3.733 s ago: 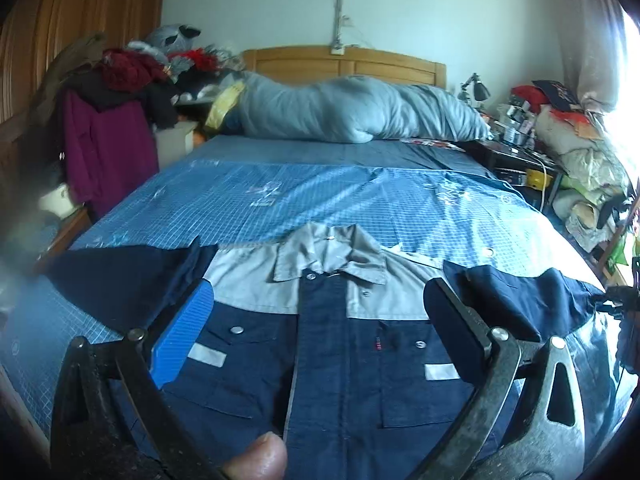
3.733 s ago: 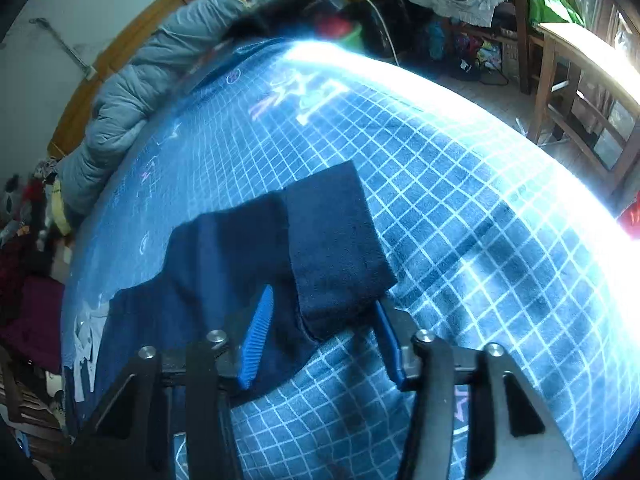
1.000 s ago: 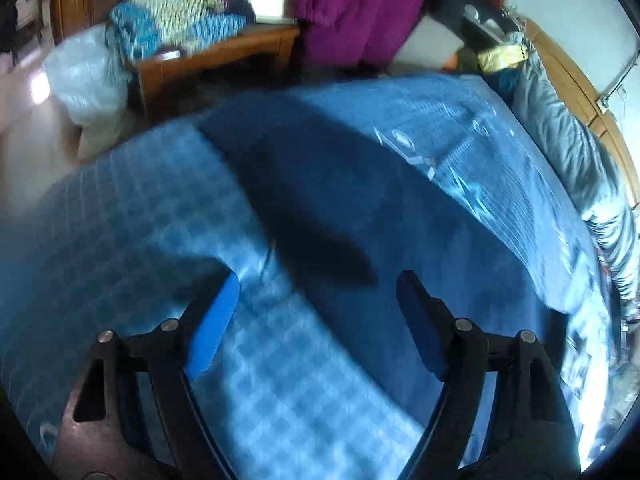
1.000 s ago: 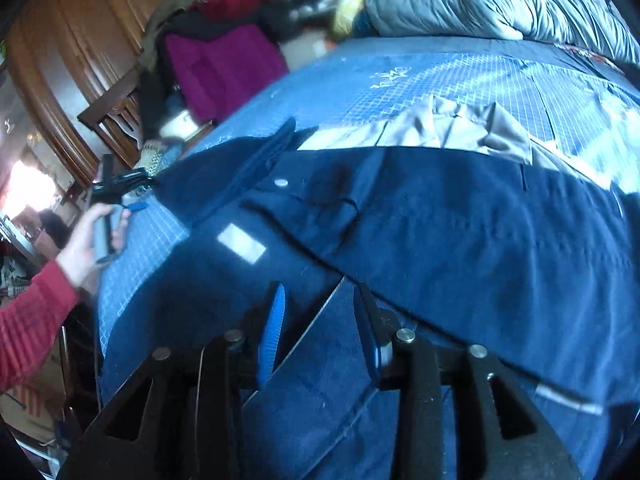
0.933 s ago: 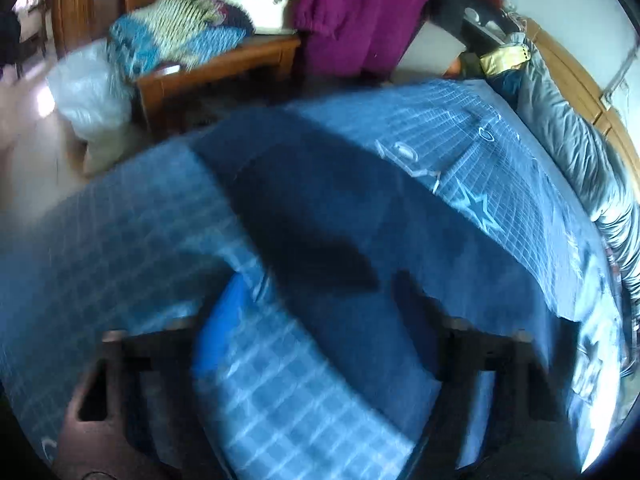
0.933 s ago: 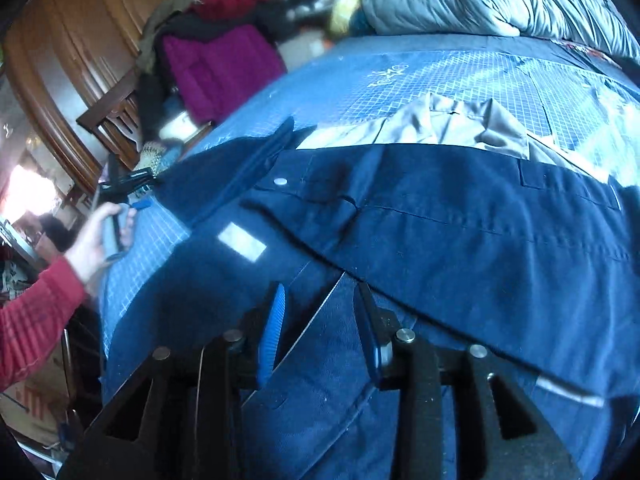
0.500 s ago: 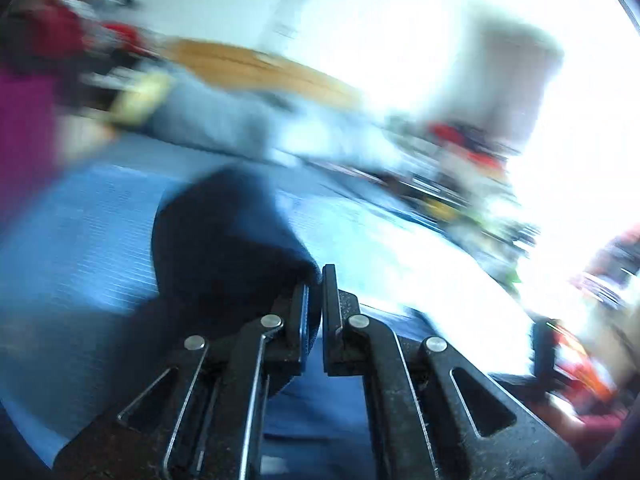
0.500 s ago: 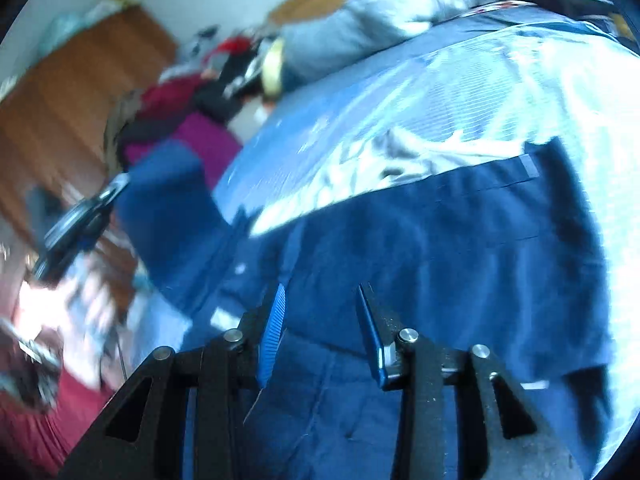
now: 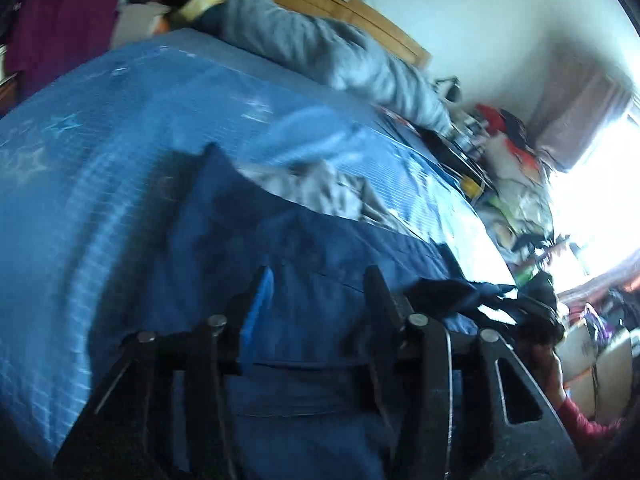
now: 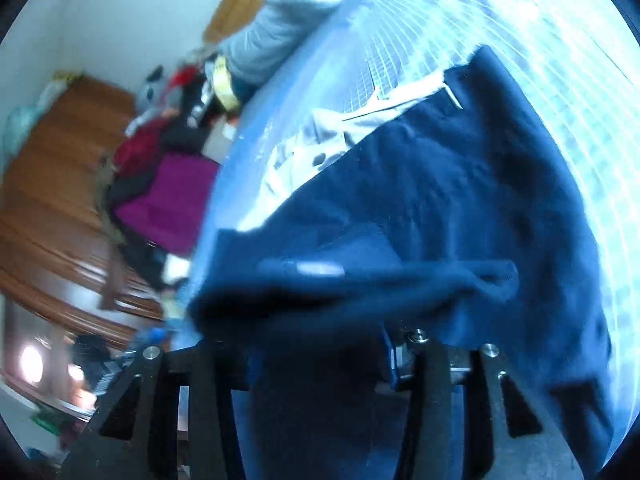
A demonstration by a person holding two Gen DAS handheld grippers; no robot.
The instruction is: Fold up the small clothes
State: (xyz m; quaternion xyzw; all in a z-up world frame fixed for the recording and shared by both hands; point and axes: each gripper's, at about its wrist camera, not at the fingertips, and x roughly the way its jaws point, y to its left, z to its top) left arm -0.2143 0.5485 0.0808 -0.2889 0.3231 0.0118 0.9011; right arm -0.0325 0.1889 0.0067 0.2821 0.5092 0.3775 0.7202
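Blue gridded bedsheet [image 9: 100, 184] carries the navy jacket [image 9: 304, 248], its grey collar toward the headboard. The left gripper [image 9: 316, 296] has just been opening, released over the jacket; the right gripper [image 10: 316, 344], jaws also just widening, is draped by a navy fold [image 10: 360, 280], grip unclear. Lay that fold flat and square before letting go.

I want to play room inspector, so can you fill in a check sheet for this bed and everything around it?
Surface: blue checked bed cover, mostly bare.
Job's things: navy jacket with a grey collar, spread on the cover and partly folded over.
Clutter: clothes pile beside the bed; heaped things by the window.
Grippers: left hand-held gripper has just been opening, pads apart over the jacket, nothing pinched. Right hand-held gripper has also been opening; jacket cloth drapes over its tips, grip unclear.
Cables: nothing seen.
Surroundings: grey duvet, wooden headboard, wooden wardrobe.
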